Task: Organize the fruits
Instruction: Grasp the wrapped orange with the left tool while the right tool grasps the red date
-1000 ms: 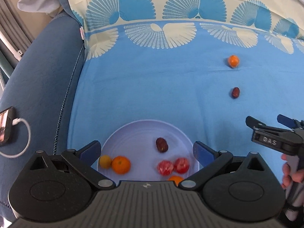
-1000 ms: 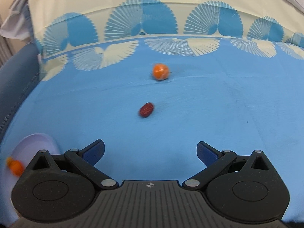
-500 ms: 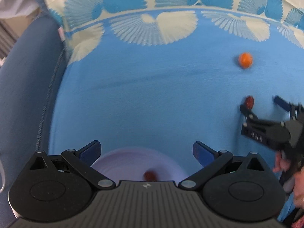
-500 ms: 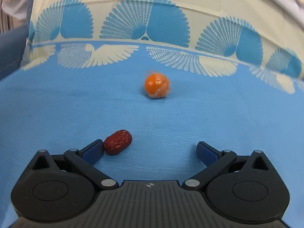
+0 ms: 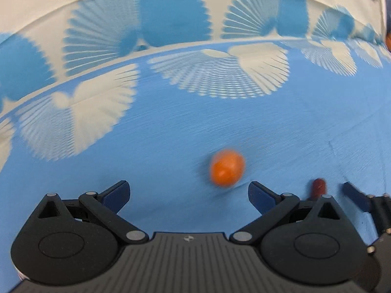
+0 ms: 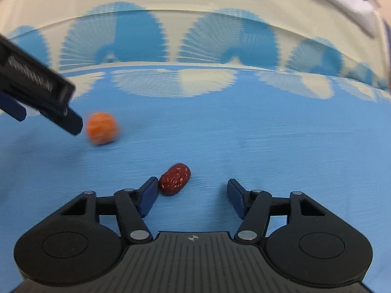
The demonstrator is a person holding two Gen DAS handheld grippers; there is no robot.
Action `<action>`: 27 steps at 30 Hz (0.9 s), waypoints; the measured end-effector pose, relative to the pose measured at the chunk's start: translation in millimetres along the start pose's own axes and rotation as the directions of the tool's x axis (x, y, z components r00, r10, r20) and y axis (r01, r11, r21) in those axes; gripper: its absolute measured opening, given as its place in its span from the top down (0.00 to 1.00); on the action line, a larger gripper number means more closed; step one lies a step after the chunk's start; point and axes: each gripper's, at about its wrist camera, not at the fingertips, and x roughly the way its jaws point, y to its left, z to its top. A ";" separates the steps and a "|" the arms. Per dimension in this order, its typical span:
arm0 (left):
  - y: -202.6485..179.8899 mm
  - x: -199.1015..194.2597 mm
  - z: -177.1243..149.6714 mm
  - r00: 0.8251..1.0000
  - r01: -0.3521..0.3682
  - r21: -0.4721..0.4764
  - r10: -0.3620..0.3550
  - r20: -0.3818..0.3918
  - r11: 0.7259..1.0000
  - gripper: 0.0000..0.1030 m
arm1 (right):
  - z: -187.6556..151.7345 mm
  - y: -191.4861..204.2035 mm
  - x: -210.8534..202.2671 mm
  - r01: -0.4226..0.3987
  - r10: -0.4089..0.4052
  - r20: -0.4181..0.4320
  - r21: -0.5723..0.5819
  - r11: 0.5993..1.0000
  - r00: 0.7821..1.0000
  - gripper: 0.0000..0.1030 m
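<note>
While both claws gape, the red date (image 6: 174,179) lies tilted up-right beside the right claw (image 6: 191,199).

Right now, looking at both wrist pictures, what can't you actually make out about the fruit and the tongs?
- Orange fruit: motion-blurred in both views, so its skin and kind are unclear.
- Red date: in the left wrist view, partly hidden behind the left tongs' linkage; clear only in the right wrist view.
- Right tongs: whether the left pad touches the date is unclear.
- Orange patch: cut off by the right edge.
</note>
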 end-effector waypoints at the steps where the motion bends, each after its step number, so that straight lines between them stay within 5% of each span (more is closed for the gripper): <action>1: -3.3 5.0 1.7 1.000 0.012 0.009 -0.012 0.000 1.000 0.00 | 0.6 -6.6 1.0 0.023 -0.023 -0.004 0.023 0.999 1.000 0.39; 7: -15.4 26.9 11.8 0.999 0.039 0.021 -0.039 -0.029 0.999 0.01 | 1.0 -14.9 6.5 0.024 -0.024 -0.004 0.062 0.998 1.000 0.40; 8: -15.1 26.1 13.3 0.999 0.048 0.018 -0.047 -0.023 0.999 0.10 | 1.4 -14.2 7.3 0.022 -0.022 -0.001 0.057 0.998 1.000 0.42; 9: -15.7 25.4 13.8 0.999 0.050 0.019 -0.050 -0.018 0.999 0.40 | 2.3 -14.2 8.8 0.015 -0.015 0.002 0.060 0.998 1.000 0.48; 11: -16.7 27.2 14.3 0.996 0.074 0.033 -0.072 -0.051 0.997 0.61 | 1.9 -15.1 9.3 0.004 -0.005 0.011 0.084 0.996 1.000 0.64; 12: -16.3 24.6 12.9 0.997 0.073 0.027 -0.072 -0.040 0.997 0.61 | 1.8 -16.3 9.4 -0.010 0.008 0.015 0.090 0.996 1.000 0.73; 15: -12.5 9.9 7.3 0.999 0.052 0.035 -0.051 -0.010 0.998 0.61 | 3.7 -23.1 8.4 -0.025 0.022 0.024 0.150 0.988 0.999 0.73; 18: -0.7 -17.7 -4.9 0.998 0.062 0.013 -0.062 -0.002 0.998 0.61 | 5.8 -27.5 -2.0 0.045 -0.058 0.078 0.150 0.988 0.995 0.73; 22: 19.0 -75.4 -37.3 0.999 0.033 0.012 -0.033 0.027 0.999 0.61 | 11.5 -34.3 -28.0 0.071 -0.091 0.116 0.161 0.984 0.989 0.73; 27: 54.9 -157.5 -95.6 0.999 -0.024 -0.041 0.026 0.031 0.999 0.61 | 22.8 -26.5 -96.1 0.012 -0.036 0.183 0.129 0.992 0.982 0.73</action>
